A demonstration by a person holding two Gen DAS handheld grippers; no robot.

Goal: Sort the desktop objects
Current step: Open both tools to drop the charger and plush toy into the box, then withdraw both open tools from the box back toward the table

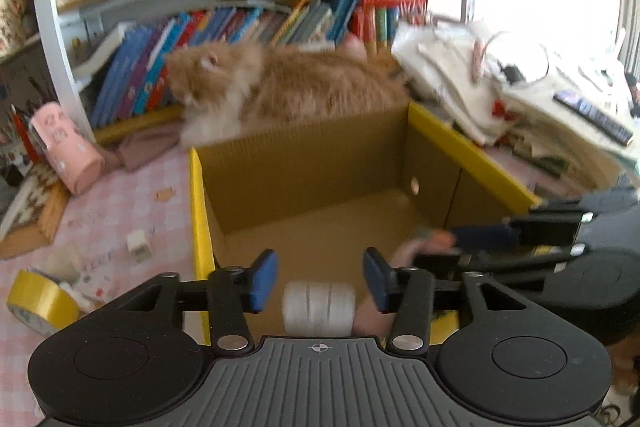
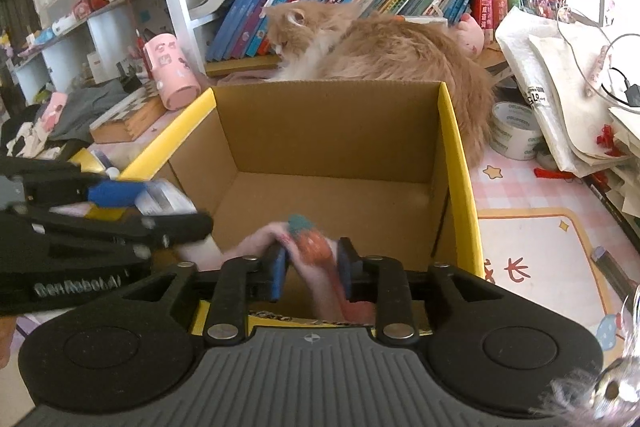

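An open cardboard box with yellow rims (image 1: 304,163) (image 2: 332,131) stands on the pink desk. My left gripper (image 1: 320,279) is open above the box's near edge; a white tape roll (image 1: 319,307) lies free between its fingers, inside the box. My right gripper (image 2: 312,267) is over the box, its fingers around a pink plush toy with an orange and teal part (image 2: 312,247); it looks shut on it, blurred. In the left wrist view the right gripper (image 1: 452,245) enters from the right with that toy (image 1: 424,241).
An orange cat (image 1: 280,87) (image 2: 384,47) lies behind the box. A yellow tape roll (image 1: 40,301), a white cube (image 1: 139,246) and a pink cylinder (image 1: 66,147) lie left of it. Paper stacks (image 1: 520,99) and a white tape roll (image 2: 514,131) are on the right.
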